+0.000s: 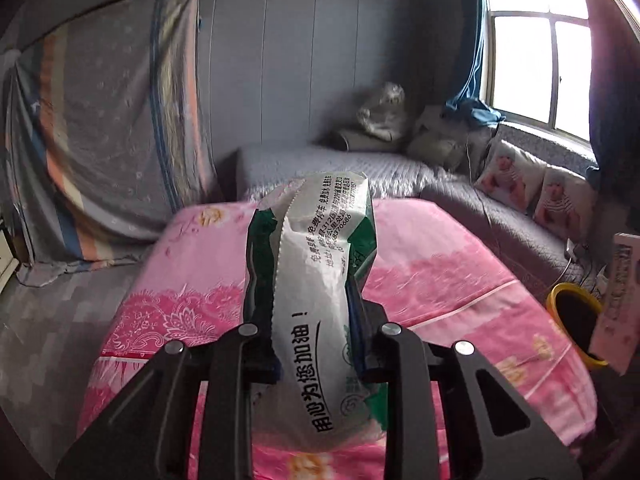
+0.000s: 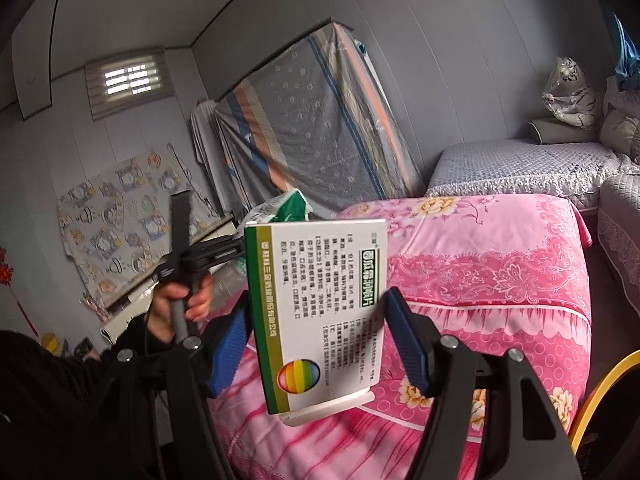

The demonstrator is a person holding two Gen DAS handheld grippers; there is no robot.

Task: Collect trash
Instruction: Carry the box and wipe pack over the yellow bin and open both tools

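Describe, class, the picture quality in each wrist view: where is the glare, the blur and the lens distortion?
Left wrist view: the window is blown out white, the pink bedspread looks smeared, the corners go dark. Right wrist view: fisheye bends the wall lines, the medicine box stays sharp, the small vent window glows.

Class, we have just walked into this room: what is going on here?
A person is collecting trash with a handheld gripper in each hand. The left gripper is shut on a crumpled green-and-white wrapper, held above the pink floral cover. The right gripper clamps a white medicine box with a green edge. A yellow-rimmed bin stands beside the cover, and neither piece is in it yet.
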